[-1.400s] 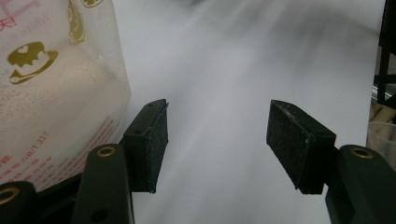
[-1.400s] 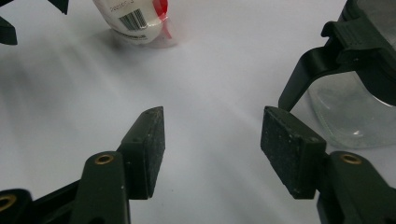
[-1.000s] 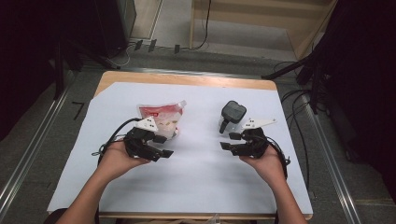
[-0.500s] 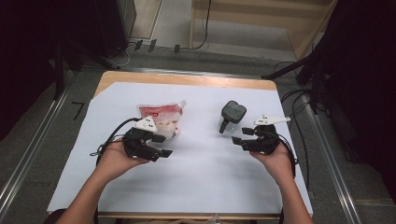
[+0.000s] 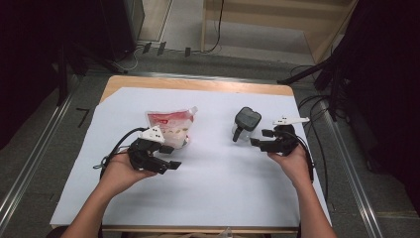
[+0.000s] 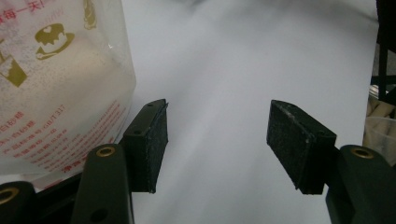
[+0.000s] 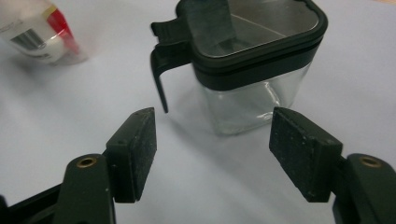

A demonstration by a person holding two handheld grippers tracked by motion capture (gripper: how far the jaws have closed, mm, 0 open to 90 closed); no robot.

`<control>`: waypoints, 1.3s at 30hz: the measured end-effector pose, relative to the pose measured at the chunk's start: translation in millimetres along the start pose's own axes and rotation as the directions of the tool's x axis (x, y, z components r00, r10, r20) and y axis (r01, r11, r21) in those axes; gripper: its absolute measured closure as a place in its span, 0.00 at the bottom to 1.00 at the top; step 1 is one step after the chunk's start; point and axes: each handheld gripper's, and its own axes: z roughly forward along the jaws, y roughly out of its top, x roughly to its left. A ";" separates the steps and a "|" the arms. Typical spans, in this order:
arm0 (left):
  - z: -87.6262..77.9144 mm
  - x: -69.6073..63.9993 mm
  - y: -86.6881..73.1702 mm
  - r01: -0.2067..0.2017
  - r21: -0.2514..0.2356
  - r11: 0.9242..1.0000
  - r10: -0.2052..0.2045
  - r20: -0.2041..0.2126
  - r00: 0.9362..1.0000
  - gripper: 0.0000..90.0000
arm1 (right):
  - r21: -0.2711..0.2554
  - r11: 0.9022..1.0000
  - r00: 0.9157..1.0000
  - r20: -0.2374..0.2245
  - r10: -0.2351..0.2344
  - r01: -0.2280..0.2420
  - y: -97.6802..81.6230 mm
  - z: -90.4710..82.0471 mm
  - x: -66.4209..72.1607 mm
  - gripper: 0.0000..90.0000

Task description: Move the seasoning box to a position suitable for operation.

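Presently, approach step: right tool [image 7: 212, 154], jaws just opened wide and empty, faces the lidded clear jar [image 7: 247, 60] standing on the worktop [image 5: 223, 198] just ahead; left tool [image 6: 217, 144] gapes empty beside the sugar pouch [image 6: 51, 79]; next, straddling the jar.

The pouch [image 6: 56, 84] bears red Chinese print, "每一天", "GB/T 317" and gold cake pictures.
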 end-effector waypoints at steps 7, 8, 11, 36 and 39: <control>-1.8 -0.6 -2.4 -0.002 -0.011 1.000 0.002 0.007 1.000 0.44 | -0.009 0.999 0.999 0.024 0.033 -0.033 3.8 13.8 -7.8 0.30; -1.9 -0.4 -2.8 0.001 -0.015 1.000 -0.001 0.005 1.000 0.44 | -0.012 1.000 0.999 0.020 0.025 -0.025 4.0 15.4 -8.8 0.29; -2.6 0.0 -3.5 0.010 -0.018 1.000 -0.010 0.005 1.000 0.44 | -0.002 1.000 0.999 0.042 -0.002 0.002 4.7 20.2 -9.0 0.25; 3.2 -1.7 -4.4 0.012 0.001 1.000 -0.012 0.040 0.999 0.44 | -0.064 0.996 0.996 0.063 -0.057 0.061 9.9 73.2 -17.5 0.09; 5.0 -4.4 -3.2 0.010 0.003 1.000 -0.010 0.047 0.999 0.44 | -0.084 0.994 0.995 0.075 -0.070 0.076 9.3 77.0 -15.8 0.09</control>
